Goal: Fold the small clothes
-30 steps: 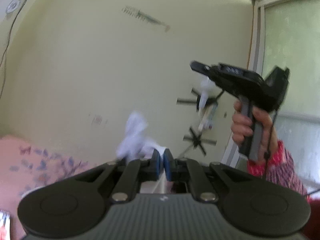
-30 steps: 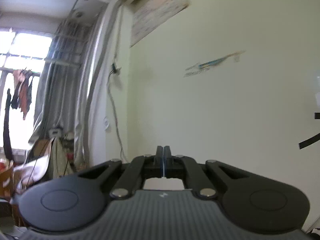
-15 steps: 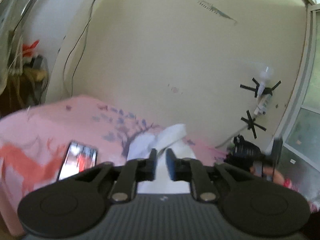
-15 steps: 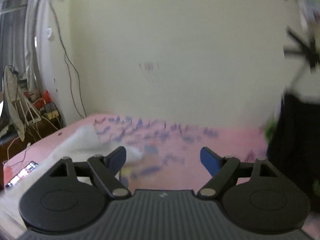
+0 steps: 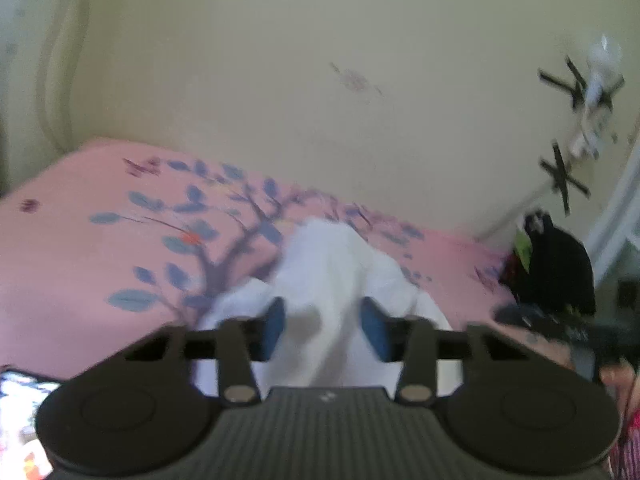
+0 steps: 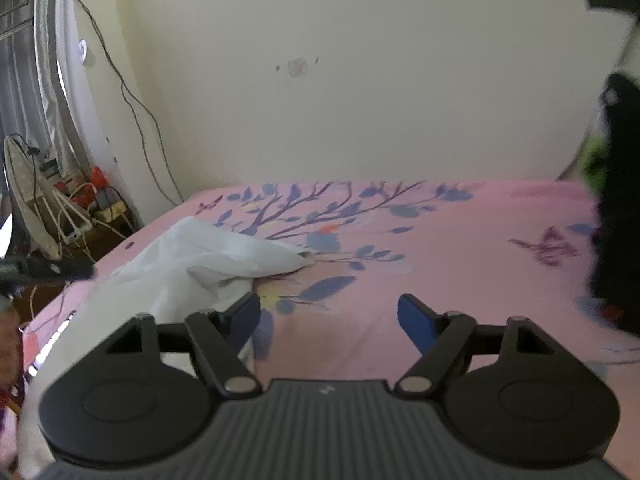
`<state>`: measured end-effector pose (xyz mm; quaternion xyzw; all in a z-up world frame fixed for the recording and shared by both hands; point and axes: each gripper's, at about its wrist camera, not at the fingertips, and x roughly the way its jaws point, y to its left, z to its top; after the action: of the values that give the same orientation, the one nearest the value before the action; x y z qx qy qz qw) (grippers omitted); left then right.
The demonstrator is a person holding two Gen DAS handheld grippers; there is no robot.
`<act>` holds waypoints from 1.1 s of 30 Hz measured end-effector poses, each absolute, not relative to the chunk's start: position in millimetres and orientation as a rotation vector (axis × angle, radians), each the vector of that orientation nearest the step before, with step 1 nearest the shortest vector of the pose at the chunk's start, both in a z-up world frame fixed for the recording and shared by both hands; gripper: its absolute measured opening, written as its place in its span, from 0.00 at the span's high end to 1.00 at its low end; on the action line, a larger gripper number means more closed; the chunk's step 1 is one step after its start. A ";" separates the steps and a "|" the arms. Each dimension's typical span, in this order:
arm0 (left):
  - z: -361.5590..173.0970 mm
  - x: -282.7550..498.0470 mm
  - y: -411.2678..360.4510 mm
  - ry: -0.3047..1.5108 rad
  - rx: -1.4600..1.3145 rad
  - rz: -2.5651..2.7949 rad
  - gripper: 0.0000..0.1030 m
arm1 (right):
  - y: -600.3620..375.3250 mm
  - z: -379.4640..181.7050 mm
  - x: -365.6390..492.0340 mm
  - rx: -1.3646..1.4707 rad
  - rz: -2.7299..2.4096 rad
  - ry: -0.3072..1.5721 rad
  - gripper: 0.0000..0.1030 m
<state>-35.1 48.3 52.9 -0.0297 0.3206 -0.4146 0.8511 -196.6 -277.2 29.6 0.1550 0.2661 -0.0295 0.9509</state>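
No brand, label or readable writing shows in either view; the only marks are a small pale logo on each gripper body, too small to read, and a faint pinkish smudge on the wall (image 6: 298,66).

1 white garment (image 6: 208,258) lies crumpled on the pink bedsheet (image 6: 460,264), which is printed with blue-leaved branches and purple butterflies. In the right wrist view it sits on the left part of the bed, with a pointed end reaching toward the middle.

The left gripper (image 5: 324,326) hangs low over the garment (image 5: 332,264). Its 2 blue pads stand a short way apart with white cloth between them, and its jaws have just been opening; the view is blurred, so the pads seem not to press on the cloth, though contact cannot be ruled out.

The right gripper (image 6: 328,316) has its 2 jaws spread wide over bare sheet, with nothing between them. They have just been opening too. Its left finger (image 6: 240,318) overlaps the garment's near edge in the picture.

2 crosses of black tape (image 5: 564,174) hold a white object against the wall at the right of the left wrist view. 1 dark bundle (image 5: 560,272) stands at the bed's right end. 1 lit phone screen (image 5: 16,390) shows at the lower left edge. Cables (image 6: 132,92) run down the wall by the curtain.
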 end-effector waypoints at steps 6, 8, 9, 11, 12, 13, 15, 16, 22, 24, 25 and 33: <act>69.9 -74.1 81.0 0.521 -0.020 -0.859 0.98 | -271.2 17.8 -138.4 0.312 -0.027 0.595 0.30; 93.1 -88.9 123.1 0.413 -0.084 -0.792 0.98 | -270.5 17.3 -124.9 0.328 -0.006 0.600 0.30; 102.2 -94.2 141.4 0.369 -0.109 -0.746 0.98 | -268.4 16.9 -117.9 0.330 0.015 0.600 0.30; 114.1 -100.0 171.7 0.330 -0.152 -0.678 0.98 | -261.9 15.7 -106.6 0.319 0.052 0.601 0.30; 115.3 -100.6 176.5 0.338 -0.152 -0.671 0.98 | -257.8 14.1 -100.9 0.315 0.063 0.608 0.30; 113.6 -97.5 175.2 0.360 -0.140 -0.663 0.98 | -254.0 11.2 -93.2 0.318 0.074 0.620 0.30; 104.4 -90.4 161.9 0.406 -0.109 -0.663 0.92 | -251.8 4.0 -79.8 0.349 0.081 0.646 0.28; 97.0 -85.0 151.1 0.438 -0.096 -0.680 0.76 | -251.9 -0.2 -73.9 0.385 0.088 0.658 0.29; 48.7 -48.0 83.2 0.603 -0.047 -0.783 0.35 | -220.1 27.3 -83.4 0.331 0.200 0.589 0.92; 34.1 -33.3 70.8 0.649 -0.040 -0.795 0.35 | -214.1 49.4 -98.9 0.332 0.289 0.524 0.92; 27.5 -25.2 65.3 0.679 -0.048 -0.801 0.43 | -212.5 59.8 -107.0 0.335 0.345 0.486 0.92; 47.2 -33.1 121.8 0.575 -0.201 -0.732 0.94 | -234.2 89.1 -145.9 0.261 0.401 0.300 0.50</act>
<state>-33.1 121.8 47.2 -0.0969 0.2768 -0.3524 0.8887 -145.9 -234.2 89.1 0.1288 0.1478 0.1976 0.9605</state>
